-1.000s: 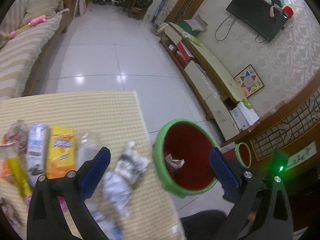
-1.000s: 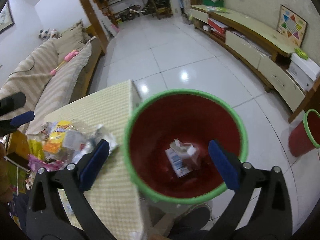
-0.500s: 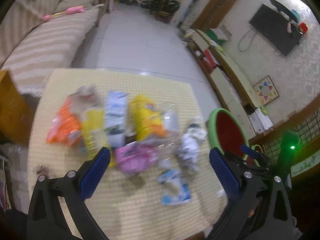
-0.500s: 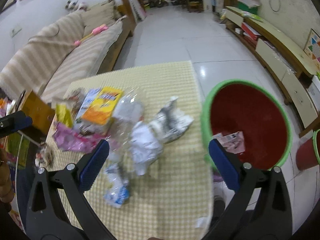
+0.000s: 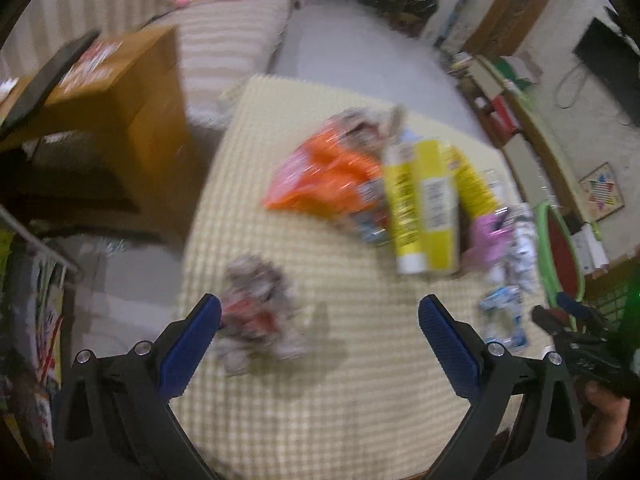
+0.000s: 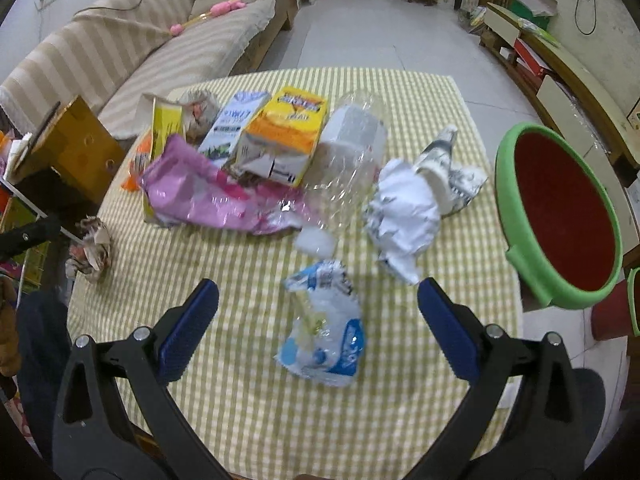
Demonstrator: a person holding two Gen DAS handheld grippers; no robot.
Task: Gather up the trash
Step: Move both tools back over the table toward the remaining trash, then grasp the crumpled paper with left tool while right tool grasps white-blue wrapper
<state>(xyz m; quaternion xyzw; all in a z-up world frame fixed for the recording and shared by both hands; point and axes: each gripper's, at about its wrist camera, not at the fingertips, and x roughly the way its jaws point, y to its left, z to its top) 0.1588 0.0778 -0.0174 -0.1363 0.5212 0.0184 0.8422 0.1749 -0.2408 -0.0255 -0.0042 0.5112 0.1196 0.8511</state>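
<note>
Trash lies spread on a yellow checked table (image 6: pixel 248 400). My right gripper (image 6: pixel 318 308) hangs open just above a crumpled blue and white wrapper (image 6: pixel 324 336). Behind it lie crumpled white paper (image 6: pixel 404 212), a clear plastic bottle (image 6: pixel 348 160), a pink bag (image 6: pixel 208 196) and an orange carton (image 6: pixel 286 132). A red bin with a green rim (image 6: pixel 560 216) stands off the table's right edge. My left gripper (image 5: pixel 320 324) is open over the table, with a crumpled grey and red paper ball (image 5: pixel 256 308) by its left finger. The left wrist view is blurred; an orange bag (image 5: pixel 324 176) and a yellow carton (image 5: pixel 424 208) show.
A wooden side table (image 6: pixel 68 144) stands at the table's left, a striped sofa (image 6: pixel 132 52) behind it. A low TV cabinet (image 6: pixel 560 64) runs along the right wall. A second small red bin (image 6: pixel 616 308) sits on the floor at far right. White tiled floor lies beyond.
Both grippers swung left, away from the bin and over the table. The left one now faces the table's left end and the paper ball; the right one sits over the blue wrapper.
</note>
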